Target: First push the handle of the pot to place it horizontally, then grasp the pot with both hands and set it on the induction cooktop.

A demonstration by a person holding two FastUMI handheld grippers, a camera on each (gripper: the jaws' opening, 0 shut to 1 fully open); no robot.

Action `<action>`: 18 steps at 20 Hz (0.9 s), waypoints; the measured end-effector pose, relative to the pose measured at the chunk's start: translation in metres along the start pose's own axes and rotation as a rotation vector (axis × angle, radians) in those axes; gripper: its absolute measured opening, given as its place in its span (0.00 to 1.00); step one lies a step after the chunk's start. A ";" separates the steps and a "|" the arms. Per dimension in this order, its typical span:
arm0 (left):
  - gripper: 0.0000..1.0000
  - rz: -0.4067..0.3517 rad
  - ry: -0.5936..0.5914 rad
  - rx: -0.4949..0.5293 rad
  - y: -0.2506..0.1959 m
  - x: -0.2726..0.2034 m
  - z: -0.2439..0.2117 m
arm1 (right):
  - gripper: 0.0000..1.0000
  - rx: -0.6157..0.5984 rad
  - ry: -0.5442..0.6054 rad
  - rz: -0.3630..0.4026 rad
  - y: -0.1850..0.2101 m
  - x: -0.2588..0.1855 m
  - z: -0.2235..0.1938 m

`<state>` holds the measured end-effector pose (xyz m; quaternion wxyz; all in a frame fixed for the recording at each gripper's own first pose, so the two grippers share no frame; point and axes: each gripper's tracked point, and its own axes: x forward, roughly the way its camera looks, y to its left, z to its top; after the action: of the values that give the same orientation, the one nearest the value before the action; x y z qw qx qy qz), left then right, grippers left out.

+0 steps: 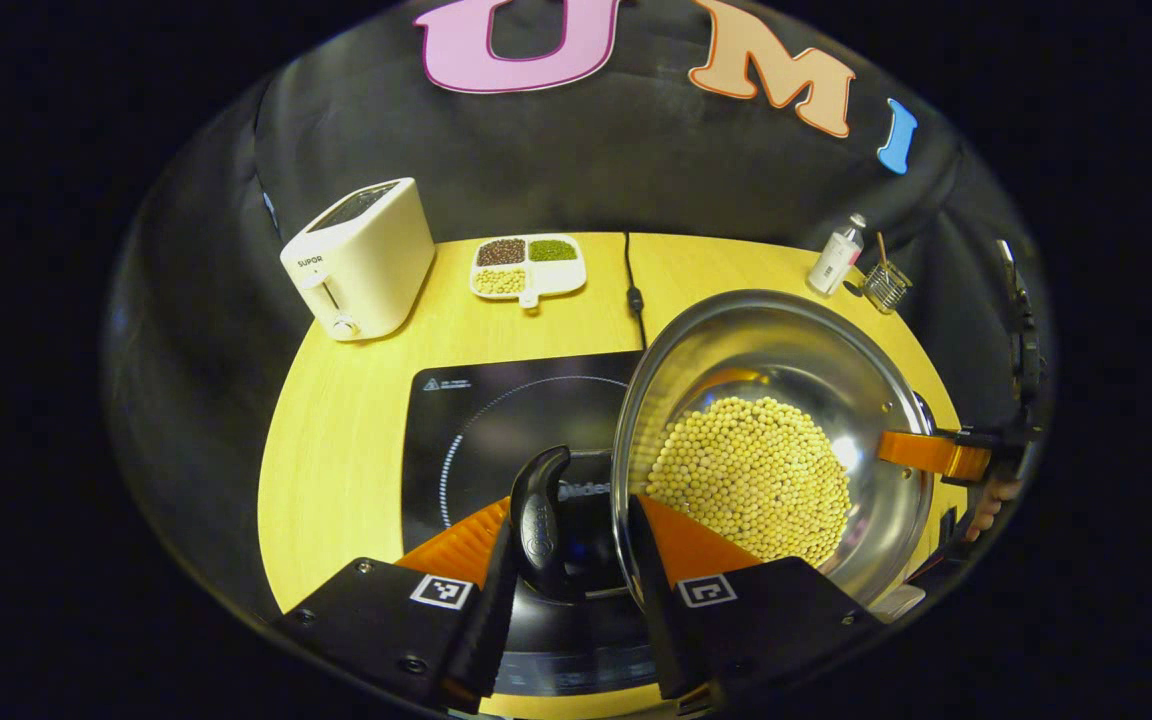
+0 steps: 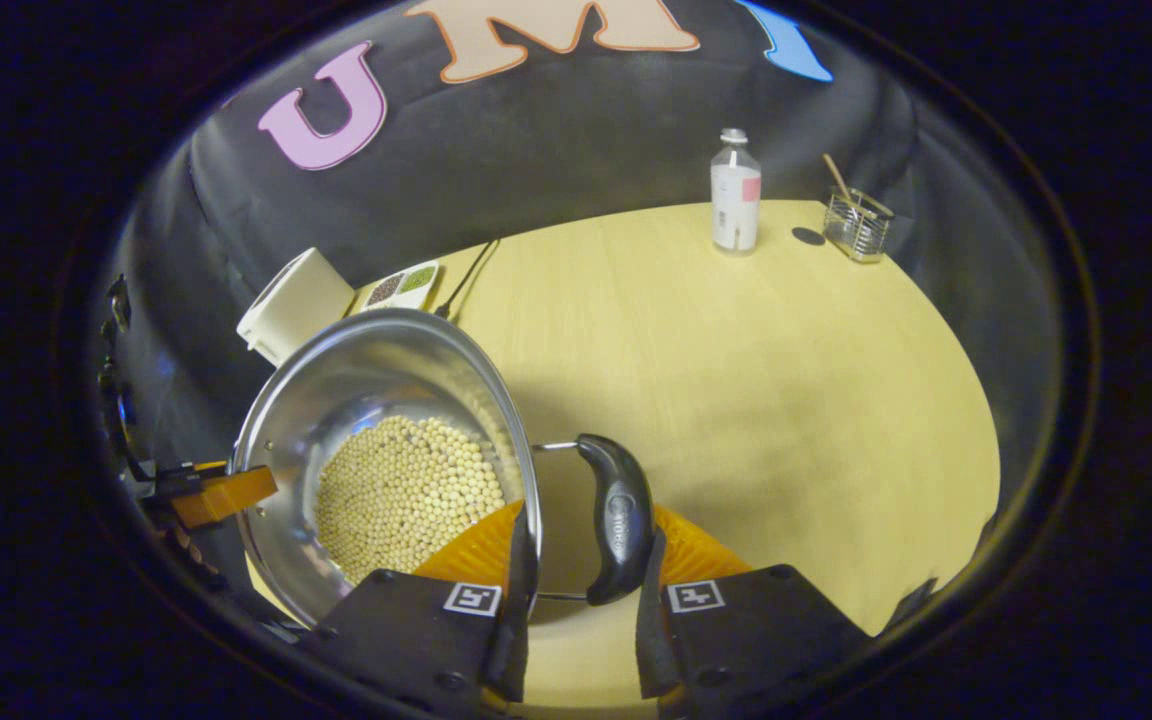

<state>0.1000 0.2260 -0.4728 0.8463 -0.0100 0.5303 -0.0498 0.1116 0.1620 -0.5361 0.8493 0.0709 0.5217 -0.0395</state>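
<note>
Holding the pot point(image 1: 766, 440) by both side handles, over the right edge of the induction cooktop point(image 1: 506, 430).

My left gripper point(image 1: 568, 575) is clenched around the near black handle point(image 1: 539, 520), which lies upright between its fingers in the left gripper view; my right gripper point(image 2: 578, 590) grips the opposite handle point(image 2: 618, 520) the same way, so the pot's handle-to-handle axis runs straight from one gripper to the other. The pot (steel, its bottom covered in pale beans point(image 1: 751, 475)) appears lifted off the yellow surface point(image 2: 766, 380). The cooktop's ring lies to the left of the pot, on my left gripper's side, so I judge the move goes leftward, then down.
</note>
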 end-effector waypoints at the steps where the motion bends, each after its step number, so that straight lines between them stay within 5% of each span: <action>1: 0.60 -0.007 -0.003 0.004 0.011 0.001 0.001 | 0.45 -0.002 -0.004 -0.007 0.011 0.001 -0.002; 9: 0.60 -0.008 -0.017 0.002 0.077 0.008 0.005 | 0.39 0.018 0.015 -0.008 0.079 0.018 -0.013; 11: 0.60 -0.004 -0.022 -0.008 0.089 0.008 0.005 | 0.45 0.011 0.008 -0.005 0.090 0.022 -0.011; 13: 0.60 0.002 -0.036 0.000 0.097 0.007 0.010 | 0.39 0.019 0.008 -0.003 0.098 0.025 -0.011; 18: 0.60 -0.003 -0.073 -0.009 0.102 0.012 0.014 | 0.45 0.037 0.005 -0.009 0.103 0.027 -0.012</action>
<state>0.1257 0.3255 -0.4845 0.8650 -0.0166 0.4991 -0.0484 0.1282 0.2659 -0.5574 0.8464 0.0844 0.5231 -0.0531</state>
